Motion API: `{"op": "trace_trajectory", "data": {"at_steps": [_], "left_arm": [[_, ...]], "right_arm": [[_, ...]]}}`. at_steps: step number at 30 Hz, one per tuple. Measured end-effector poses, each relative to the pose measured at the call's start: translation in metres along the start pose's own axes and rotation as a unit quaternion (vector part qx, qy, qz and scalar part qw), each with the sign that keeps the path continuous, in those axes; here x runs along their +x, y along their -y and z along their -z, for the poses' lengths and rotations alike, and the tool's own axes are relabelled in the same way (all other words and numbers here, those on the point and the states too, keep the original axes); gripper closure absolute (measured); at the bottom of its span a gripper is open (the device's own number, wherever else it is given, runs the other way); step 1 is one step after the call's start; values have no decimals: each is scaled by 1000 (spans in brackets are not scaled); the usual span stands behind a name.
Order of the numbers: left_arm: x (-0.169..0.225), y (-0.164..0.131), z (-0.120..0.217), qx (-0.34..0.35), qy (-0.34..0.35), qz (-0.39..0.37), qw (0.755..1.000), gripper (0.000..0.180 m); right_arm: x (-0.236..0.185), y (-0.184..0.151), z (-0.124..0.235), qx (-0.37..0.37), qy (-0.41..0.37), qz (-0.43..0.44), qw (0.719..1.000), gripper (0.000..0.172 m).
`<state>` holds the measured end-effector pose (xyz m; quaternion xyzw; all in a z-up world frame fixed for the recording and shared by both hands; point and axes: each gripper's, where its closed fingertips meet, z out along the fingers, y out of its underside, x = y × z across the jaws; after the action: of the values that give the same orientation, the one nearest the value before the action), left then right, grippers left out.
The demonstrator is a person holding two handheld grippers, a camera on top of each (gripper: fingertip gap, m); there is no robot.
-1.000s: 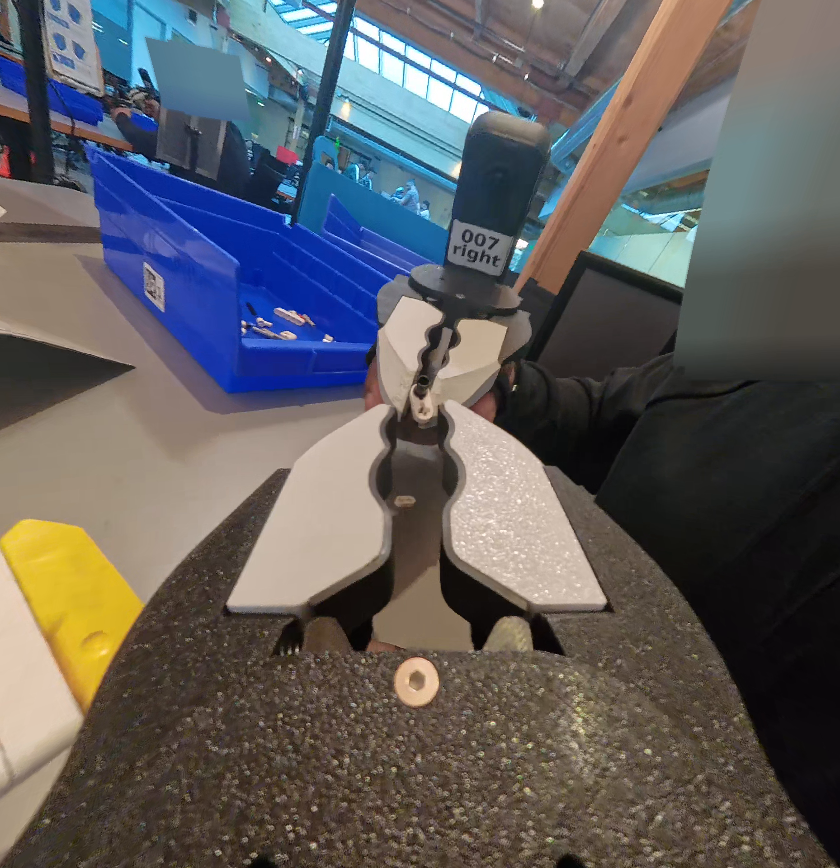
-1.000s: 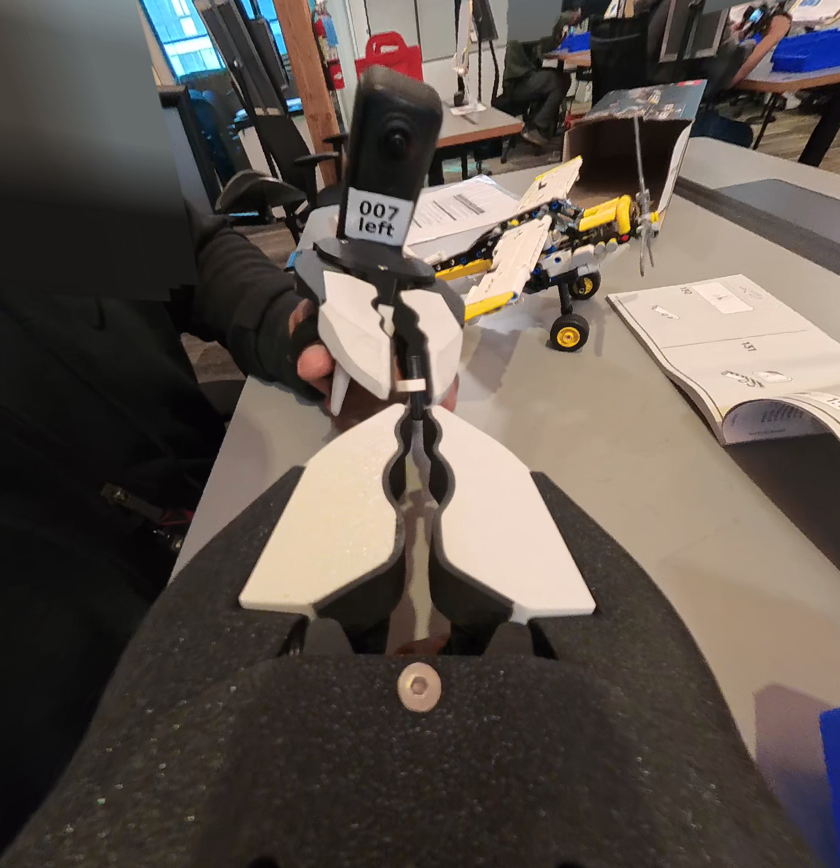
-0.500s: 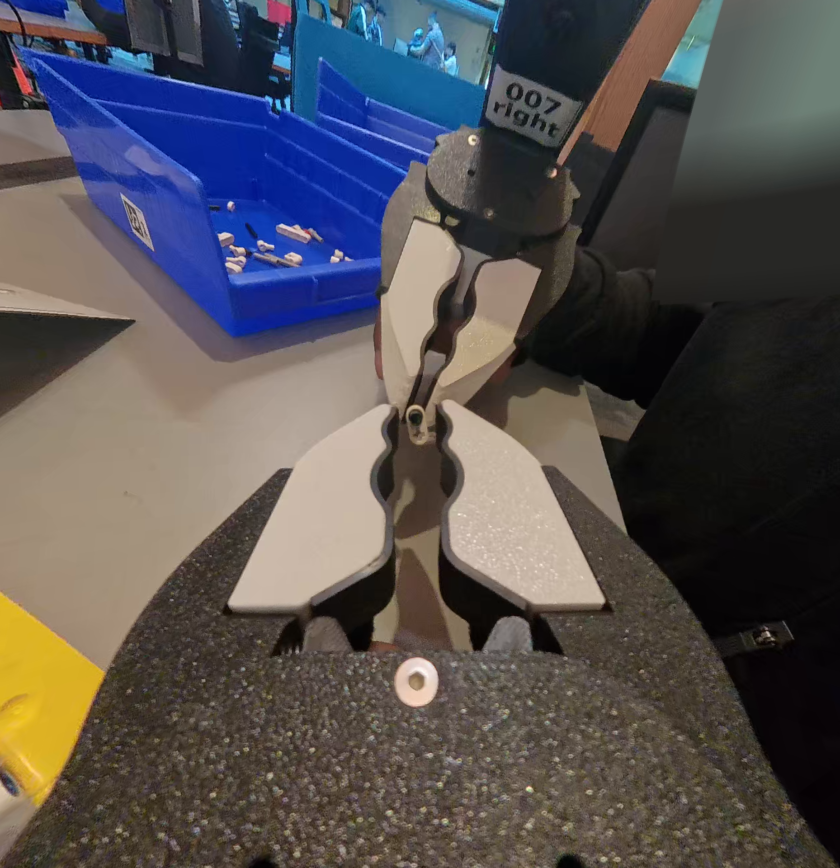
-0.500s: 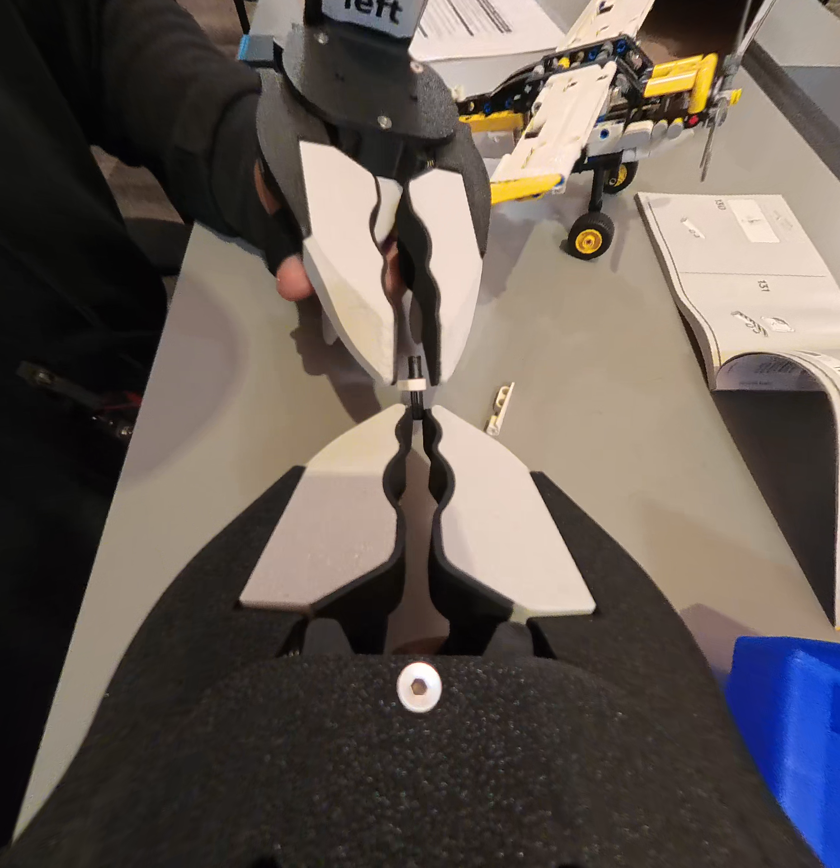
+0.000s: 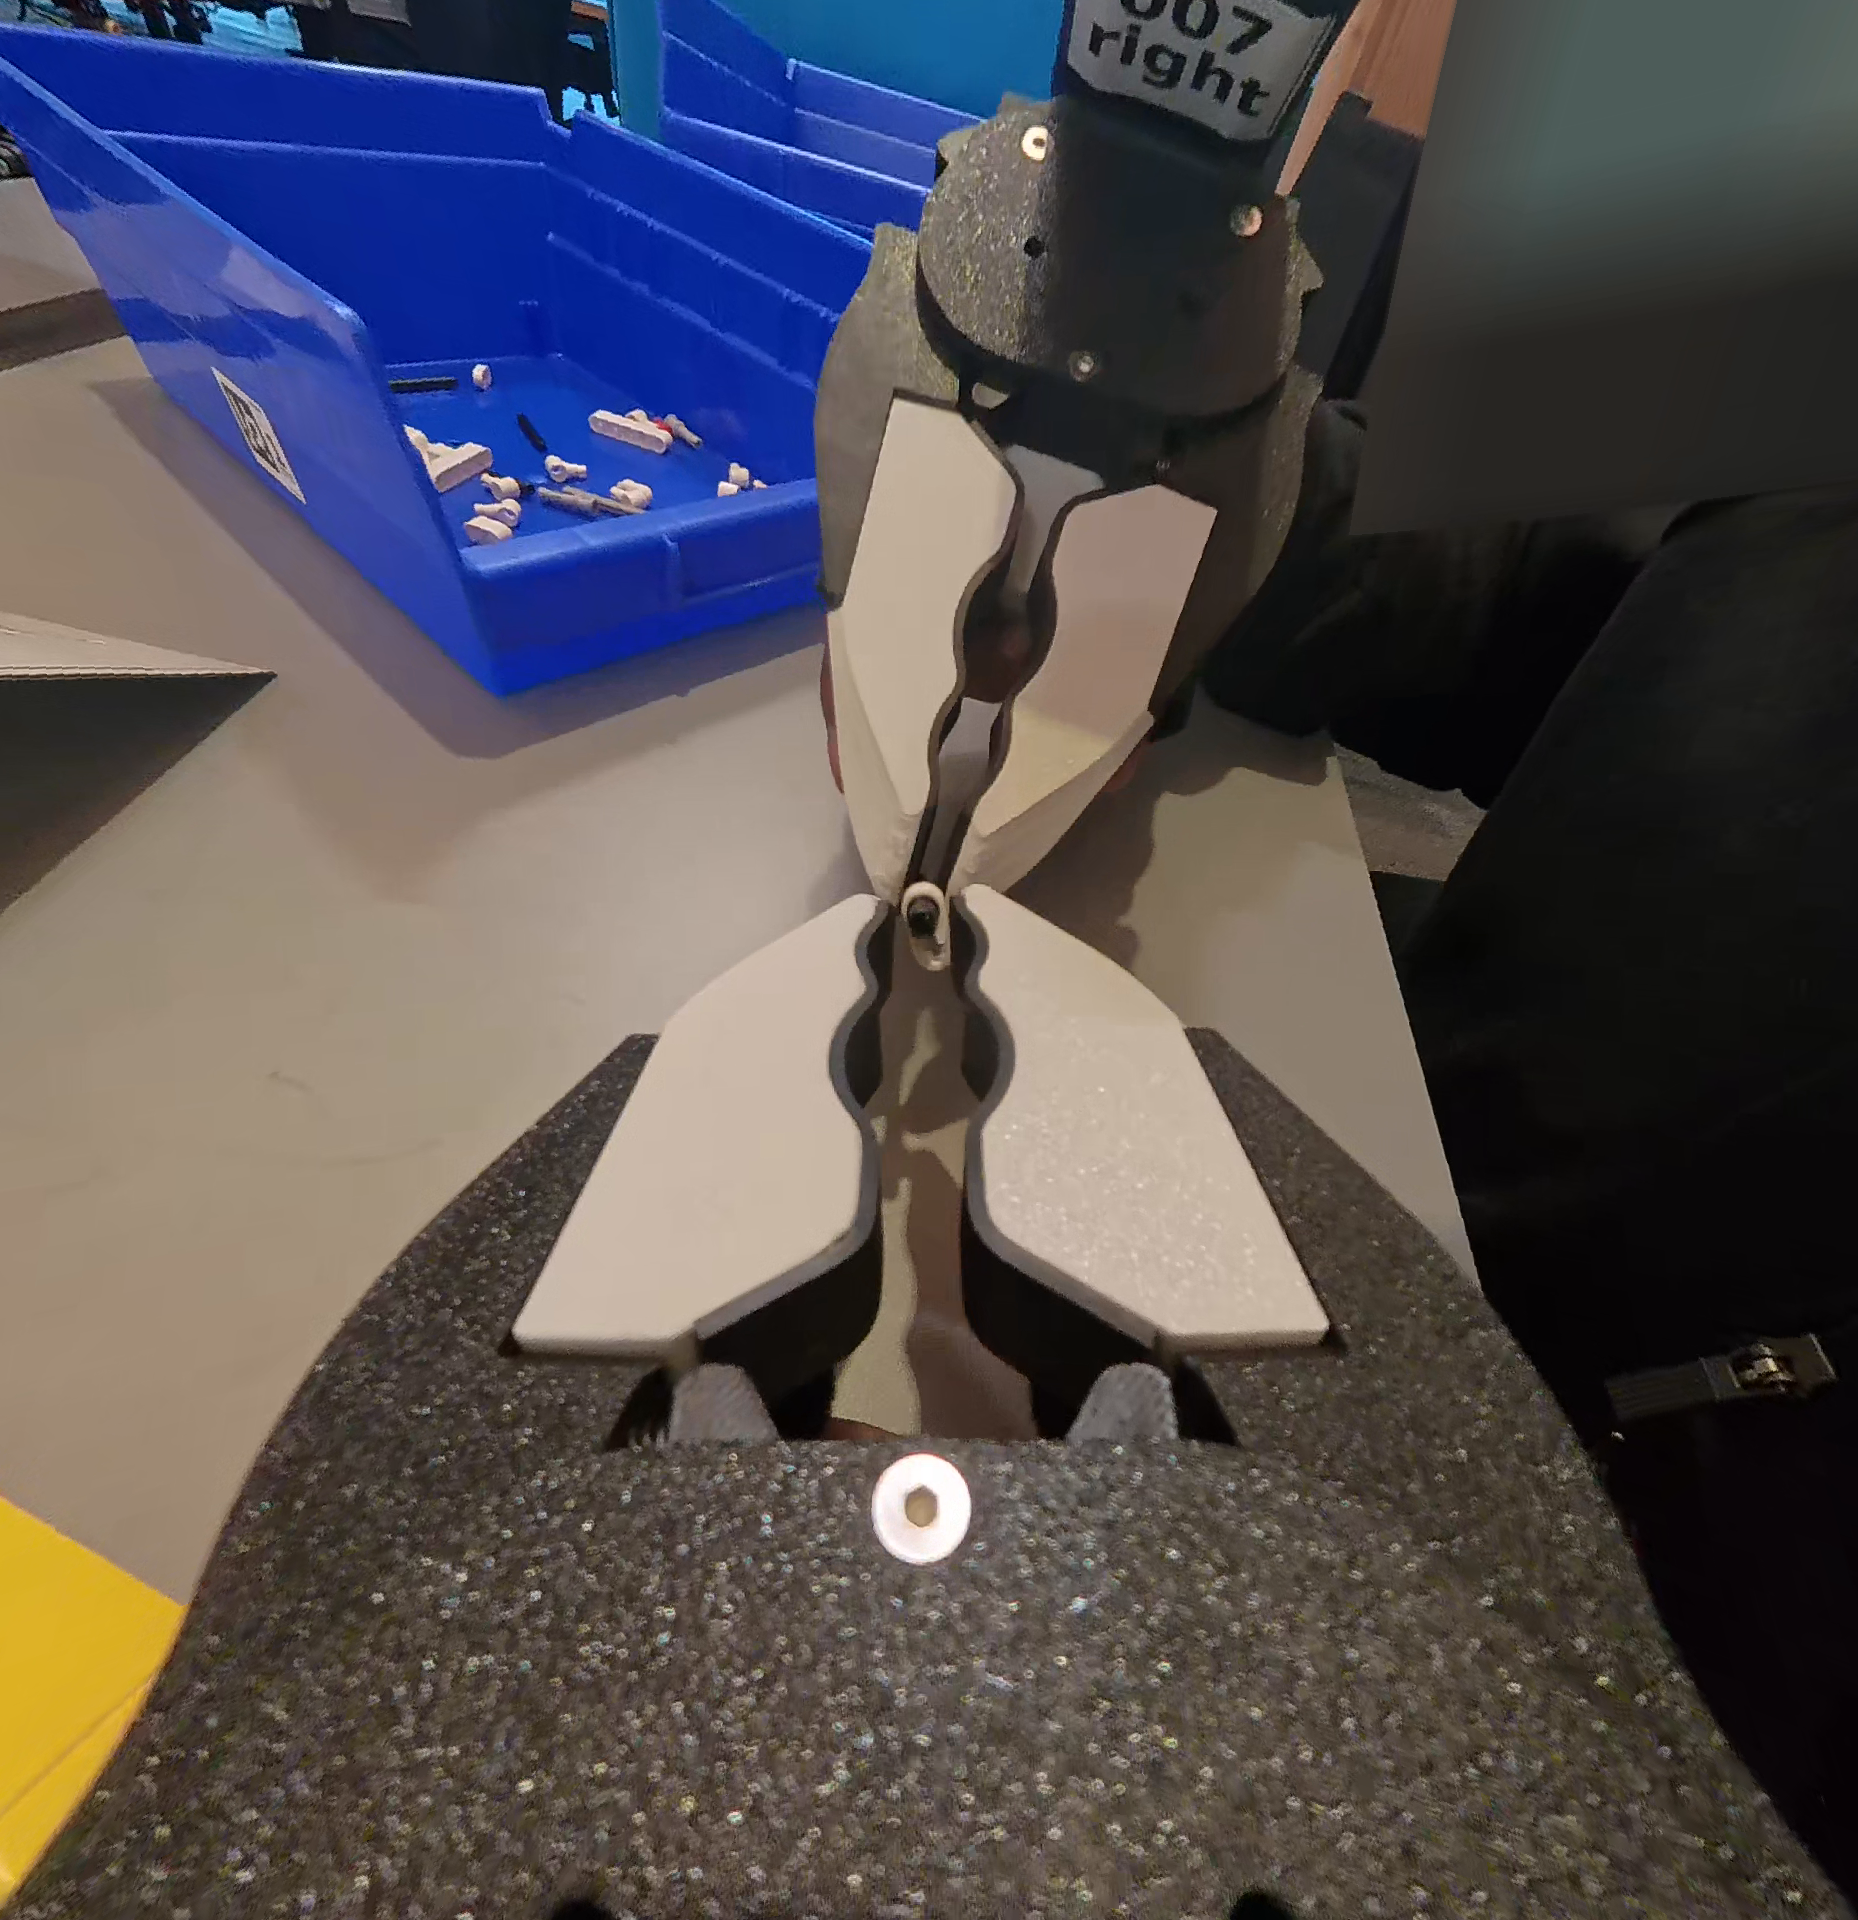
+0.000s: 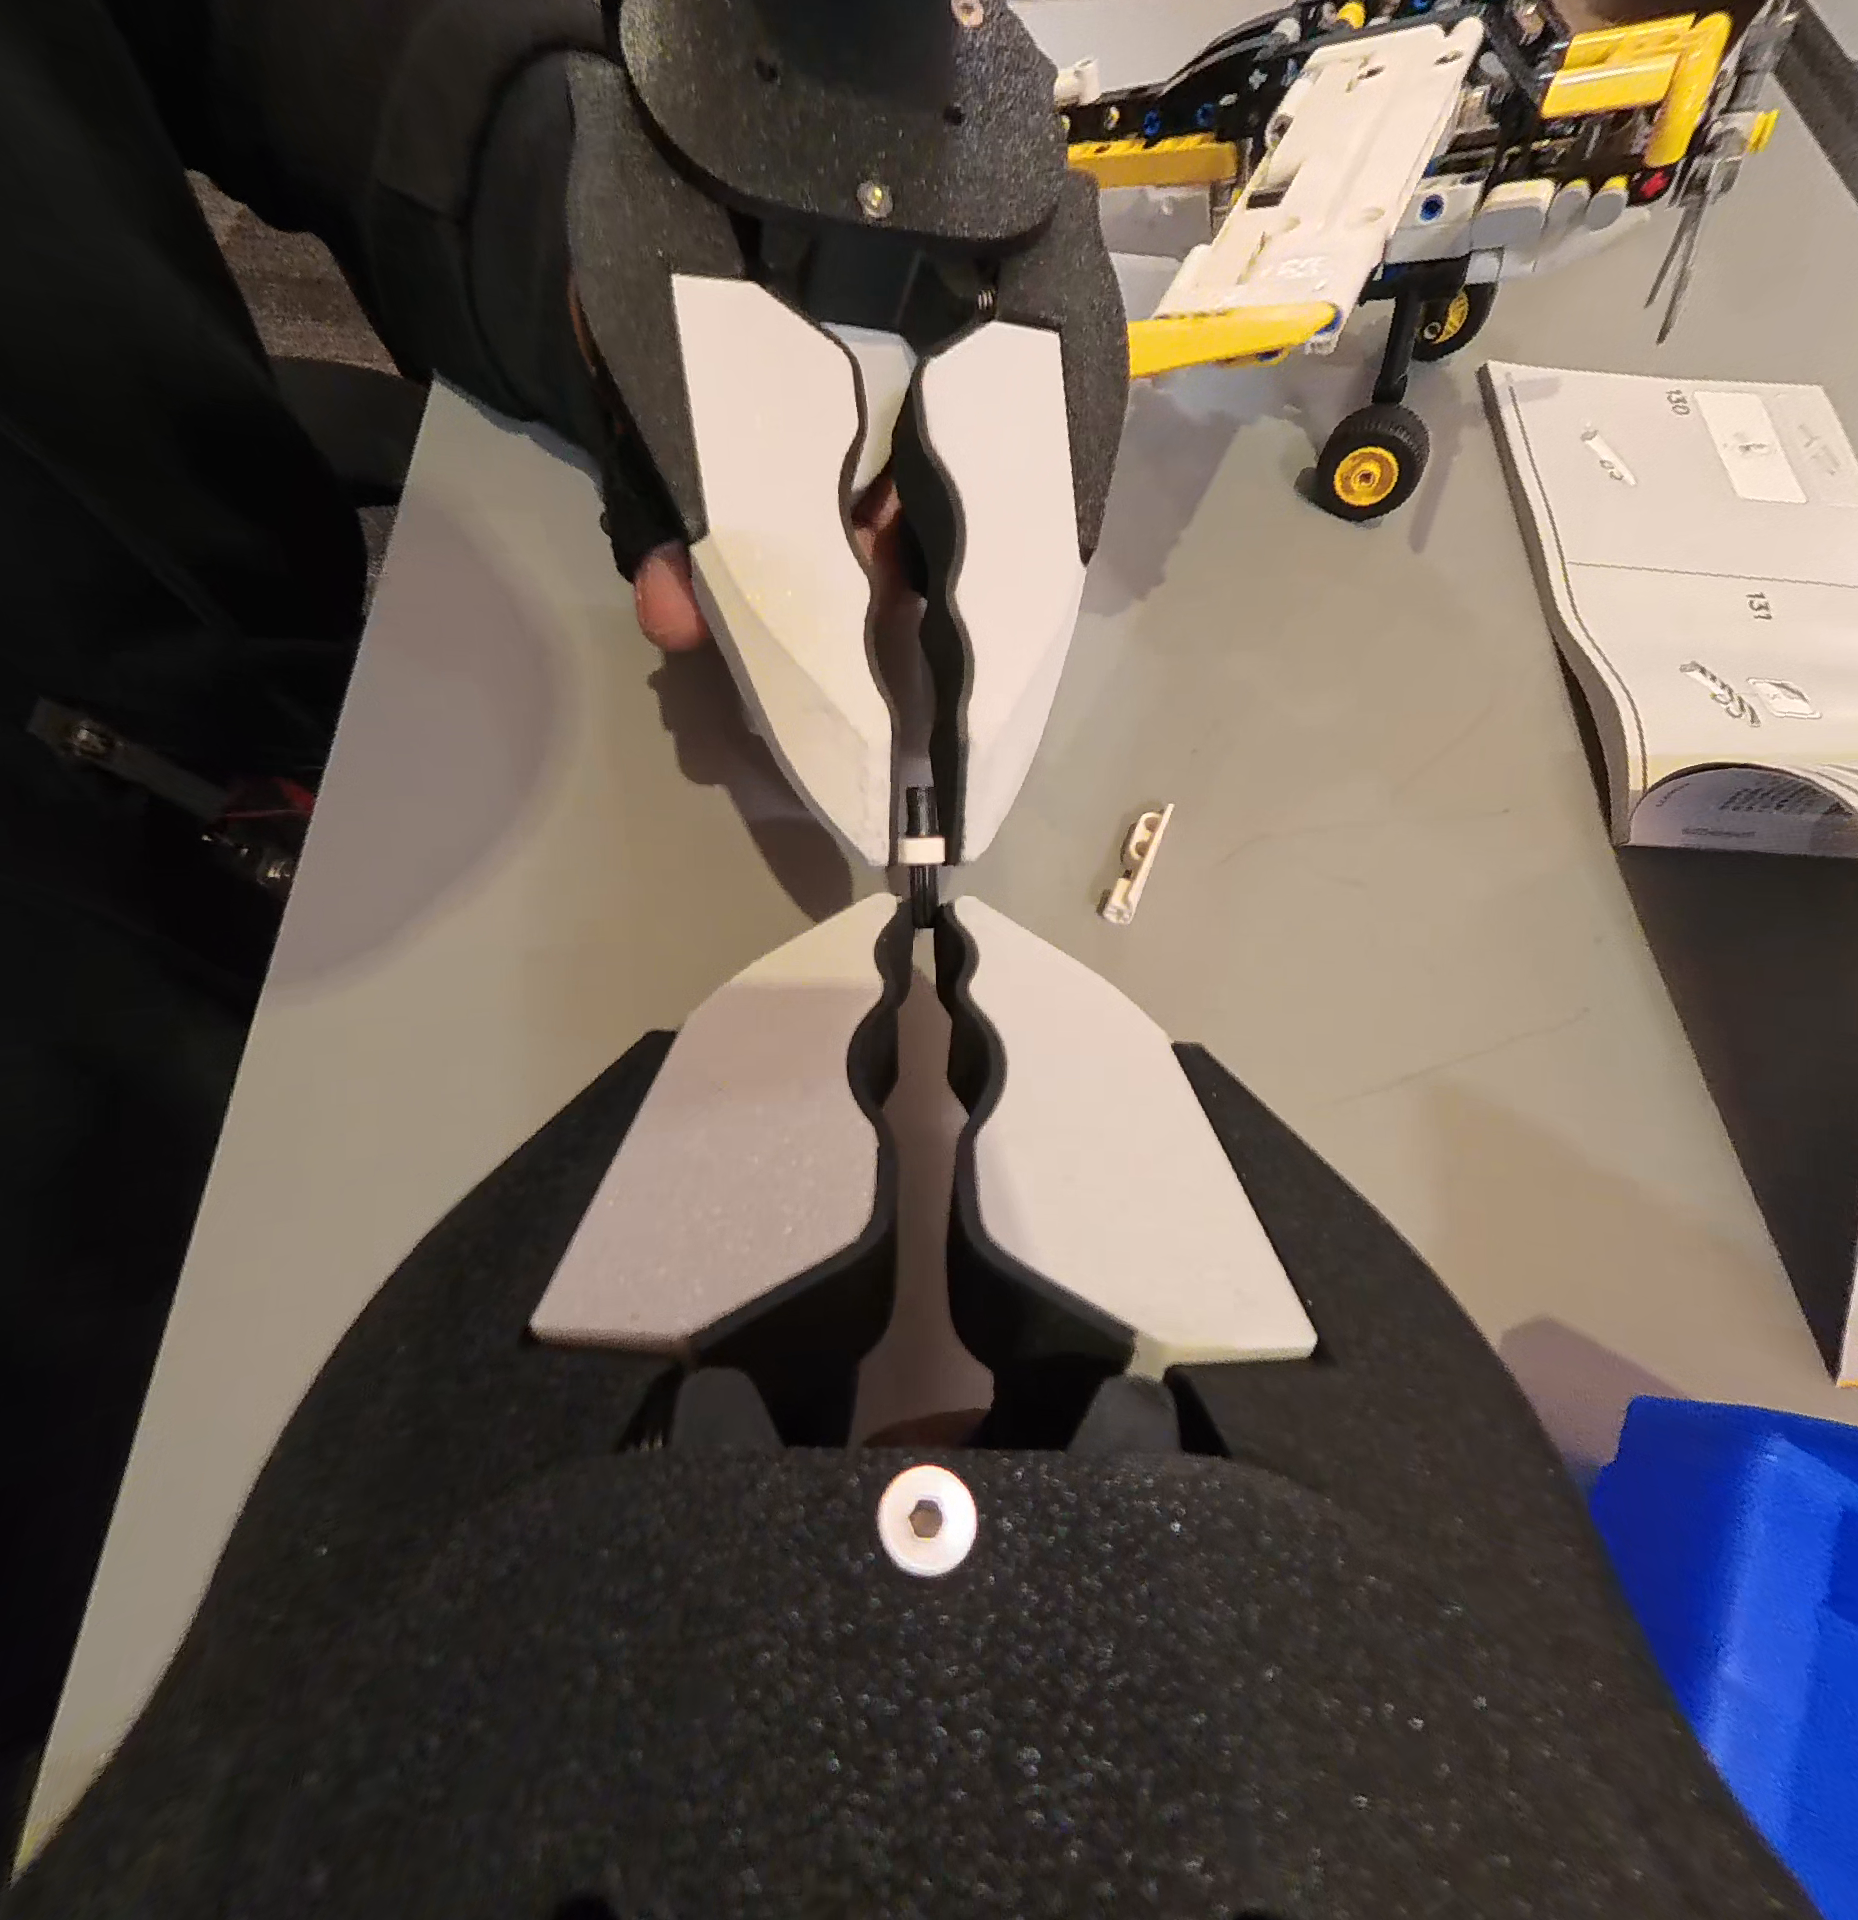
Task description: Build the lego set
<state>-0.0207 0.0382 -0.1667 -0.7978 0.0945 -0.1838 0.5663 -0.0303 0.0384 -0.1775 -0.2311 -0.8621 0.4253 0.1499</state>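
Both grippers have dropped toward the table [image 6: 1320, 1039], left gripper [image 5: 926, 914] pinching white connector [image 5: 927, 928], right gripper [image 6: 922, 906] pinching black axle [image 6: 921, 883].

Support surface: a grey table [image 6: 1320, 1039], matte, with faint scuffs. Resting directly on it — a blue plastic bin [image 5: 312, 343] holding loose small white and black building-toy parts; a white-and-yellow brick-built model aeroplane [image 6: 1351, 197] standing on its black-and-yellow wheels; an open instruction booklet [image 6: 1714, 582], pages curling at the near edge; and one small white connector piece [image 6: 1138, 864] lying apart — between aeroplane and booklet, nearer the table's middle.
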Motion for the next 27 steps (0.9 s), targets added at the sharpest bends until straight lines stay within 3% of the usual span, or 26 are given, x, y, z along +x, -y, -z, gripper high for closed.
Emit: {"op": "trace_trajectory", "data": {"at_steps": [13,19,24,27], "left_arm": [[2,-3,0,-12,-8,-2,1000,173],[-5,5,4,18,8,8,1000,173],[-8,6,5,24,15,13,999,173],[-9,5,4,21,17,14,1000,173]], "right_arm": [[-3,-2,-1,-10,5,12,1000,168],[9,-6,7,-10,-25,-10,1000,168],[32,-40,38,-34,-131,-127,983,167],[23,-61,48,-46,-165,-200,965,167]]}}
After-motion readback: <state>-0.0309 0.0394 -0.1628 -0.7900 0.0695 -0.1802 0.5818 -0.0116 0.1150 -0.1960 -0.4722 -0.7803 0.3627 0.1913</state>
